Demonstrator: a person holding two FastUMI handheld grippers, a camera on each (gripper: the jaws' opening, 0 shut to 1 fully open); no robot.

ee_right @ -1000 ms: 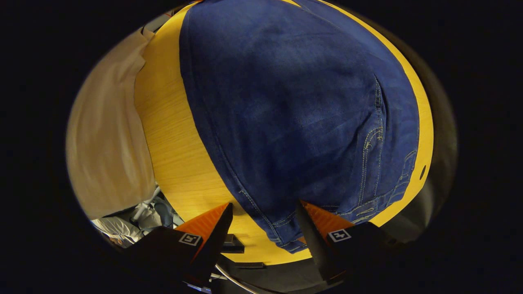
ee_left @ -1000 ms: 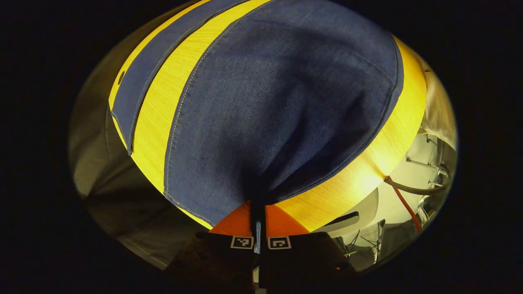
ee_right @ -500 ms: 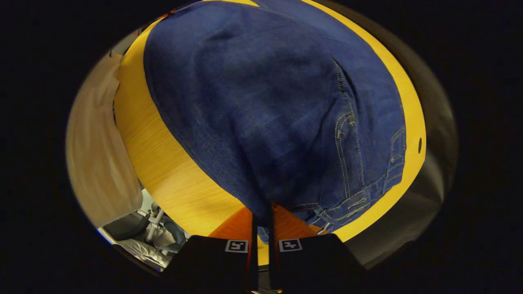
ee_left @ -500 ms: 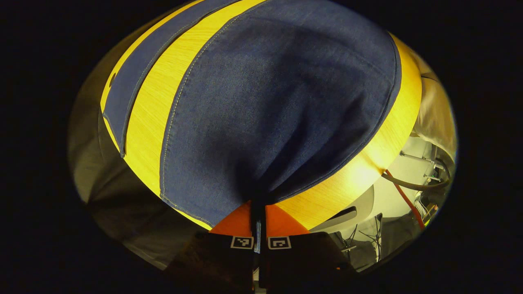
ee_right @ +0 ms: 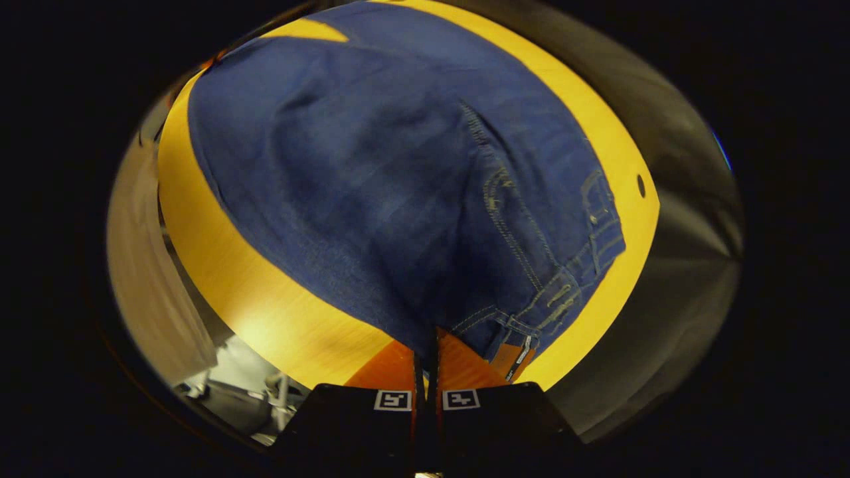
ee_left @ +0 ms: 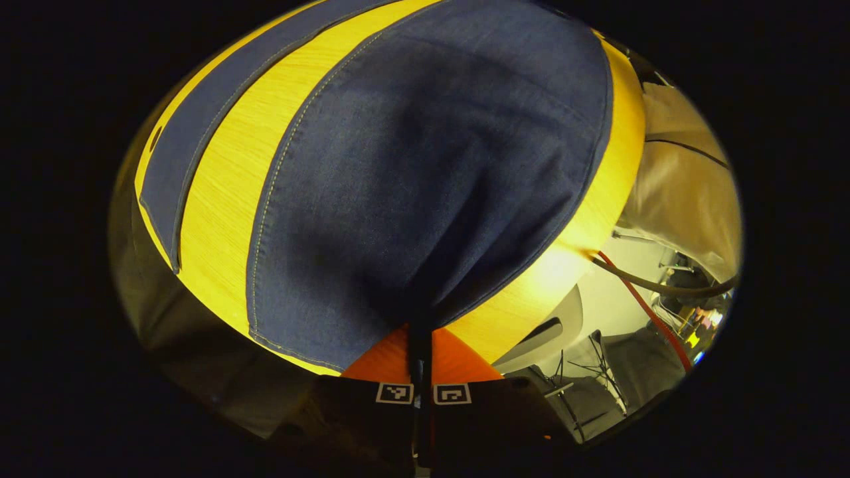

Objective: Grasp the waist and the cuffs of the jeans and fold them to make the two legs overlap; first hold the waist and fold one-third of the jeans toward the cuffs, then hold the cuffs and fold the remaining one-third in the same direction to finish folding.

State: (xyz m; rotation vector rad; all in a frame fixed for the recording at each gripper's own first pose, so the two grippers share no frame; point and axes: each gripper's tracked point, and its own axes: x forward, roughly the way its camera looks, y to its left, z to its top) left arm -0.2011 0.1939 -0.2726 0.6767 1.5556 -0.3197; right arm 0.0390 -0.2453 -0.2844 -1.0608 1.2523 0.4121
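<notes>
Jeans (ee_left: 425,172) lay spread on the yellow wooden desk (ee_left: 226,219), and both tools had hold of them. In the left gripper view, the left tool (ee_left: 420,332) was closed tight, its two fingers pressed together on the hem end of one leg, the cloth rising from the desk into the pinch in a shadowed ridge. That leg ran away from the tool across the desk, with a pale seam along its left edge. A second leg (ee_left: 172,159) lay flat farther left, apart from the first, with a strip of bare desk between them. To the right of the desk edge, a red cable (ee_left: 637,299) and a grey one hung down, and a pale cloth (ee_left: 684,186) stood beyond; what lay on the floor below was too small to tell.

In the right gripper view, the right tool (ee_right: 426,345) was likewise closed, both fingers pinching the jeans (ee_right: 372,186) at the near corner of the waist. The waistband (ee_right: 578,265), with its belt loops and pale stitching, ran off to the right of the tool, lying near the desk edge, and a small label hung just beside the right finger. A stitched seam climbed from the waistband up the cloth. A small dark hole (ee_right: 640,185) showed in the desk (ee_right: 265,318) close to its right edge, just past the waistband. Bare desk showed to the left of the jeans.
</notes>
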